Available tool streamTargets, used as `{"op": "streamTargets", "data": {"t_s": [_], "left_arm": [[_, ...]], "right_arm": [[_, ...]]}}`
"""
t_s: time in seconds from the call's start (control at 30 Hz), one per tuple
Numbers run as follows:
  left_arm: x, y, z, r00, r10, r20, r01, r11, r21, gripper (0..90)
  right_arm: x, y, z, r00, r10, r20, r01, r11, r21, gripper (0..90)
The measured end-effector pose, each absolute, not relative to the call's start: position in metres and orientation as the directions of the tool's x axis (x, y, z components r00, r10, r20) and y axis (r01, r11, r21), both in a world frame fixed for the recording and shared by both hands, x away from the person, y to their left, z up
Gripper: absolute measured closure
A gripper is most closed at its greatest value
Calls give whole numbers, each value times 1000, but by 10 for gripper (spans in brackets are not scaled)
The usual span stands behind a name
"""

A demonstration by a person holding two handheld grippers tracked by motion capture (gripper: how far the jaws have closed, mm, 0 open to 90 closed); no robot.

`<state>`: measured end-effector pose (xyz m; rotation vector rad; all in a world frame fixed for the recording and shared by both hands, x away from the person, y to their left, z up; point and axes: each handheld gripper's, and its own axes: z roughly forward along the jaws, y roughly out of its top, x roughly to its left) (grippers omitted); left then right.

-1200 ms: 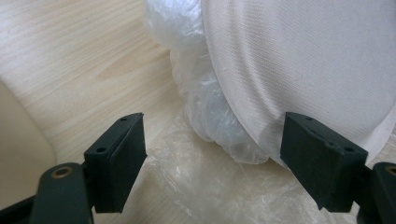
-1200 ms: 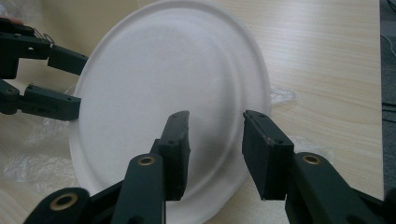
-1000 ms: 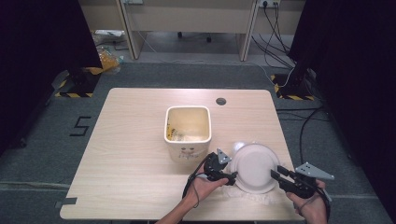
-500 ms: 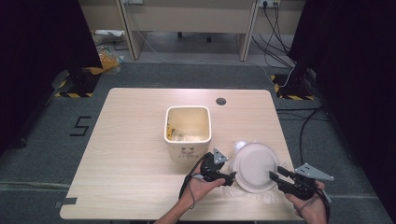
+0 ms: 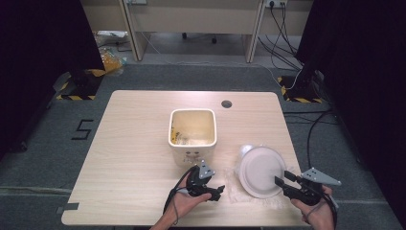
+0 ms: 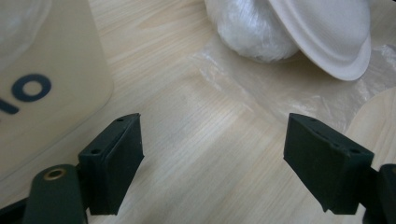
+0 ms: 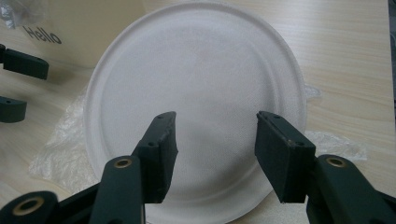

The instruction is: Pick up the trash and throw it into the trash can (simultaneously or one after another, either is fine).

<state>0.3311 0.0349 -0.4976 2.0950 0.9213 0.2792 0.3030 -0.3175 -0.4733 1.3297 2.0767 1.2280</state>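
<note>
A white paper plate (image 5: 261, 171) lies at the table's front right, tilted up on a wad of clear plastic (image 5: 246, 149) under its far edge. In the left gripper view the plate (image 6: 327, 32) leans over that wad (image 6: 247, 28). My right gripper (image 5: 280, 181) is open at the plate's near right rim. Its jaws (image 7: 217, 123) stand apart just above the plate (image 7: 196, 84), holding nothing. My left gripper (image 5: 218, 191) is open, left of the plate and apart from it. Bare wood lies between its jaws (image 6: 215, 126).
A cream square bin (image 5: 191, 153) with scraps inside stands mid-table, close beyond the left gripper; its wall (image 6: 46, 70) is lettered. Crumpled clear film (image 5: 234, 189) spreads under and around the plate. A round cable hole (image 5: 226, 104) sits at the back. The table's left half (image 5: 134, 143) is bare wood.
My left gripper has drawn back from the plate's left rim toward the table's front edge. The right gripper and the plate have barely moved.
</note>
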Motion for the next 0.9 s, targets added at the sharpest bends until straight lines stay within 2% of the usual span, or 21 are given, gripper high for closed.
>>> {"op": "streamTargets", "data": {"t_s": [0.33,0.73,0.9], "left_arm": [[326,47,-503,705,704,-89,511,-417,751,187],[317,64,-512,687,726,-37,512,-448,733,181],[314,62,-507,682,731,-16,483,-434,760,176]], "right_arm": [[304,-320,-473,-453,880,144,541,142,829,420],[306,-320,-473,-449,882,145,550,145,823,400],[312,-322,-470,-447,884,133,549,154,822,393]]}}
